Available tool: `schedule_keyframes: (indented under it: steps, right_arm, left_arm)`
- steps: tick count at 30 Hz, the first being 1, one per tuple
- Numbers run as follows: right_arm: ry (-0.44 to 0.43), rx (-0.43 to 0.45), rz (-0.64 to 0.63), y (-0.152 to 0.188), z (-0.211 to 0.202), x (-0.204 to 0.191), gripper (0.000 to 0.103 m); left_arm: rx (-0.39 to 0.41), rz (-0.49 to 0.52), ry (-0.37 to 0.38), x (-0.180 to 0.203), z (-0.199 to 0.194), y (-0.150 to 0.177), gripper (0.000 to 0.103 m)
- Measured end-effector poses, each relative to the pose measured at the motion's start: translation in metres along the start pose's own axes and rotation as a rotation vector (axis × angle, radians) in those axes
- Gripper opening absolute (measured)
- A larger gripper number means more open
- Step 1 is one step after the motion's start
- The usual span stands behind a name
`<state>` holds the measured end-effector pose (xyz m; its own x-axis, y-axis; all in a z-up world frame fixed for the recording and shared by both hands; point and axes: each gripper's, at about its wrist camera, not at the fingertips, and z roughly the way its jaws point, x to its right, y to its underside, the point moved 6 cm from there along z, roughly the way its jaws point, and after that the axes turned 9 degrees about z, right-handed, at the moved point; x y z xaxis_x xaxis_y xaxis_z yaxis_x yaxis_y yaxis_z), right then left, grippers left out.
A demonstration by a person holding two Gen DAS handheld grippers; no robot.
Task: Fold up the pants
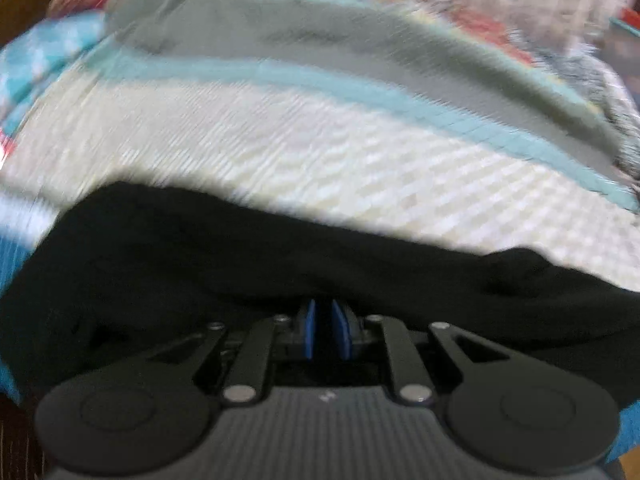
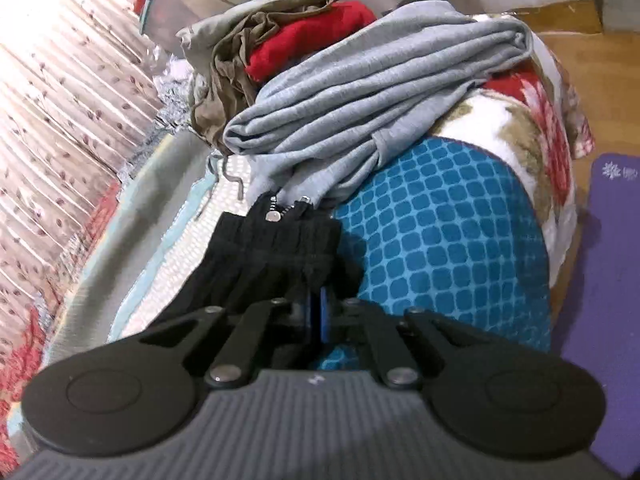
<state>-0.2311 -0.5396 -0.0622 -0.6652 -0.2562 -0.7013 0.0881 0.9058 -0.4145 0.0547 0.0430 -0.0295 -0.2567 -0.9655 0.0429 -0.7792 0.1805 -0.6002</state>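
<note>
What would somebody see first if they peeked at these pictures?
Probably the black pants, bunched up and pinched in the right gripper, with a shiny zipper at the top. Right behind them sits a pile of clothes: a grey hoodie and something bright red. The left gripper pinches the pants too.

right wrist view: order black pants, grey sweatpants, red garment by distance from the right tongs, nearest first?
1. black pants: clamped in the right tongs, directly ahead.
2. grey sweatpants: folded heap just beyond the pants' zipper.
3. red garment: farthest back, left of centre, behind the grey heap.
</note>
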Motion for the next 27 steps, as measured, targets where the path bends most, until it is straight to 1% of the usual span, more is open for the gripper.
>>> schedule_keyframes:
  steps: [2,4,5,6,7,8,10,12,13,14,16,18,20,21,22,23,24,25,26,27]
  right_arm:
    - [-0.006,0.018,-0.007,-0.002,-0.006,-0.003,0.015]
    - [0.002,0.029,-0.010,-0.004,-0.009,-0.005,0.021]
    - [0.002,0.030,-0.006,-0.005,-0.010,-0.004,0.021]
    - [-0.001,0.027,0.002,-0.005,-0.012,-0.003,0.022]
    - [-0.002,0.022,0.007,-0.005,-0.013,-0.001,0.023]
    - [-0.001,0.015,0.010,-0.004,-0.015,0.000,0.023]
    - [0.004,0.004,0.015,0.000,-0.014,0.001,0.024]
    - [0.003,-0.008,0.014,0.001,-0.016,0.003,0.024]
    - [0.006,-0.010,0.011,0.003,-0.015,0.002,0.025]
    - [0.008,-0.011,0.008,0.004,-0.016,0.002,0.025]
    - [0.013,-0.003,0.006,0.006,-0.018,0.000,0.026]
    - [0.022,0.003,0.004,0.005,-0.018,0.000,0.027]
    - [0.027,0.006,0.001,0.004,-0.017,0.000,0.027]
    - [0.030,0.008,0.001,0.004,-0.016,0.000,0.027]
    - [0.032,0.008,0.003,0.005,-0.015,0.000,0.027]
    - [0.034,0.004,0.006,0.006,-0.014,0.001,0.027]
    - [0.035,-0.001,0.011,0.007,-0.012,0.001,0.027]
    - [0.035,-0.006,0.019,0.007,-0.011,0.002,0.027]
    - [0.033,-0.009,0.026,0.009,-0.011,0.002,0.027]
    - [0.030,-0.013,0.032,0.009,-0.011,0.002,0.027]
  left_arm:
    - [0.038,0.098,0.028,0.026,-0.001,-0.019,0.014]
    - [0.043,0.172,0.070,0.054,0.004,-0.035,0.015]
    - [0.039,0.204,0.099,0.069,0.009,-0.043,0.016]
    - [0.029,0.232,0.129,0.082,0.015,-0.049,0.019]
    - [0.009,0.260,0.160,0.096,0.021,-0.054,0.027]
    - [-0.018,0.289,0.176,0.107,0.030,-0.058,0.033]
    - [-0.077,0.334,0.154,0.122,0.048,-0.061,0.034]
    - [-0.179,0.381,0.141,0.135,0.065,-0.055,0.031]
    - [-0.224,0.401,0.130,0.138,0.071,-0.050,0.013]
    - [-0.241,0.423,0.115,0.139,0.074,-0.045,0.011]
    - [-0.209,0.463,0.100,0.139,0.074,-0.049,0.010]
    - [-0.147,0.465,0.068,0.136,0.073,-0.074,0.010]
    - [-0.108,0.411,0.069,0.133,0.074,-0.106,0.010]
    - [-0.101,0.398,0.058,0.132,0.079,-0.117,0.010]
    - [-0.100,0.389,0.038,0.132,0.087,-0.124,0.011]
    - [-0.105,0.375,0.013,0.132,0.099,-0.127,0.009]
    - [-0.103,0.369,-0.016,0.131,0.108,-0.130,0.010]
    - [-0.107,0.363,-0.038,0.131,0.114,-0.130,0.013]
    - [-0.113,0.342,-0.045,0.129,0.117,-0.131,0.015]
    - [-0.112,0.311,-0.035,0.127,0.115,-0.132,0.019]
